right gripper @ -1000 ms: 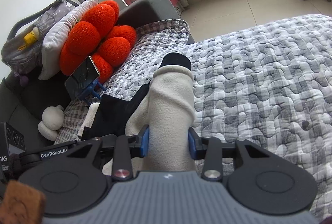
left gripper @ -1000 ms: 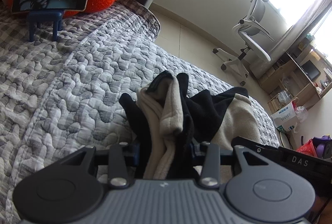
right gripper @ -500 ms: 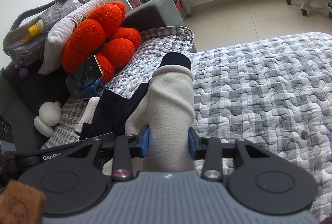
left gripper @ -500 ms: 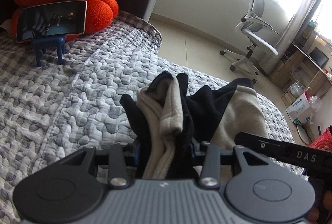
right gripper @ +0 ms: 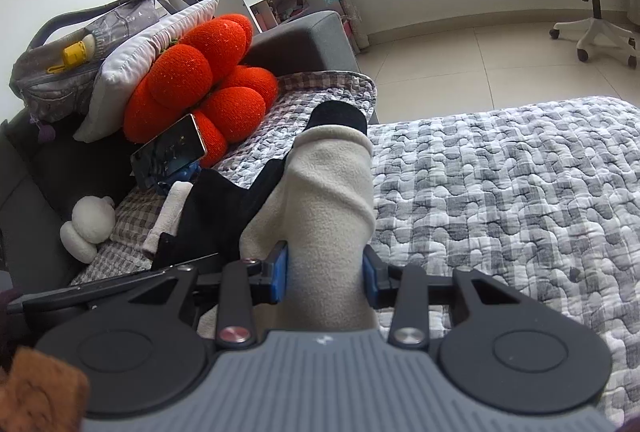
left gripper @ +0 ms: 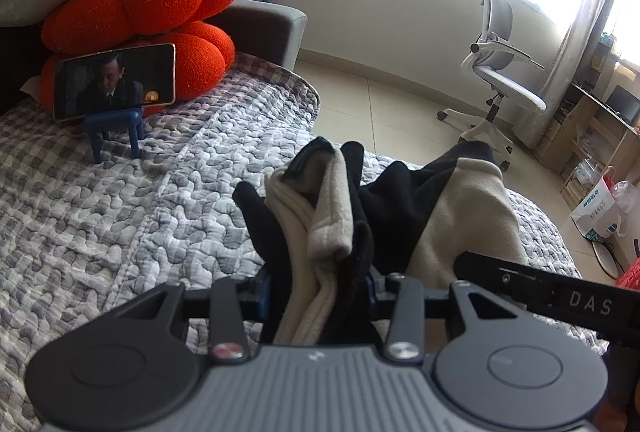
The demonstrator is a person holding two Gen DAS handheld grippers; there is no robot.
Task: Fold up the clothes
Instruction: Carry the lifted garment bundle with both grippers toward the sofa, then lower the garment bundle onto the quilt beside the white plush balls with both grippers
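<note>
Here, left gripper [left gripper: 320, 296] pinching a bunched black and beige fleece garment [left gripper: 332, 216], held up above the grey quilted bedspread [left gripper: 120, 216]; further right, right gripper [right gripper: 325, 272] clamped on a beige sleeve [right gripper: 332, 191] with black cuff of this garment, also raised over the bed

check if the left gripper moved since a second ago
Yes. The left gripper tilted upward: the phone on its blue stand sits lower in view than before.
</note>
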